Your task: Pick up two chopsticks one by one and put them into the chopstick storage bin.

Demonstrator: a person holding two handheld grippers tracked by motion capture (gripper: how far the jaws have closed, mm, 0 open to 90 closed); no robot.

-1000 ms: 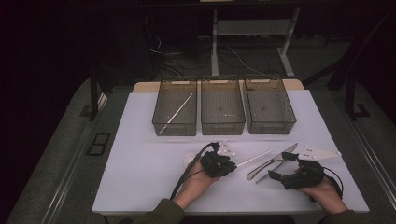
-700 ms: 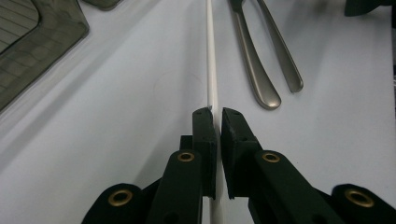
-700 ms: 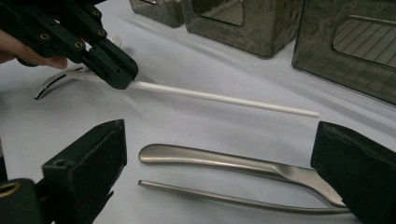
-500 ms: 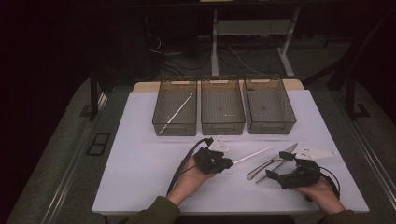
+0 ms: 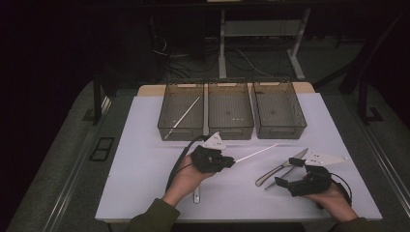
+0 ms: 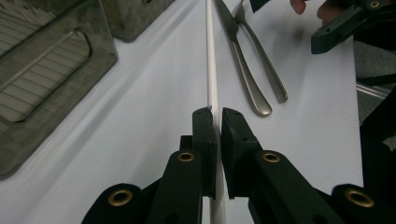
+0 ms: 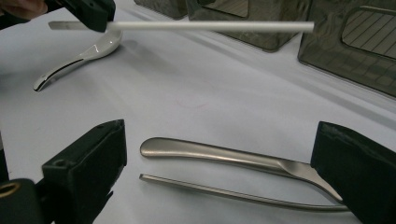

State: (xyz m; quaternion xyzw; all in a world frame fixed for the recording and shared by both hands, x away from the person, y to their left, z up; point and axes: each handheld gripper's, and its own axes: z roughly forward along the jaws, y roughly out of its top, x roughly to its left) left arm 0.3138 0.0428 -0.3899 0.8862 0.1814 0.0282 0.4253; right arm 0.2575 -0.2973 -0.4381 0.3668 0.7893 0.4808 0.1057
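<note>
My left gripper is shut on the near end of a long white chopstick, which is held off the white table and points right and away. In the left gripper view the jaws pinch the chopstick. A metal knife and a fork lie side by side on the table. My right gripper is open just right of their handles. In the right gripper view the knife handle and the fork lie between its wide-open jaws, with the chopstick beyond.
Three smoky plastic bins stand in a row at the back; the left bin holds another white chopstick. The middle bin and the right bin look bare. A spoon lies near the left hand.
My left gripper has moved a little left and away with the chopstick in it. My right gripper has edged left toward the knife and fork, still open.
</note>
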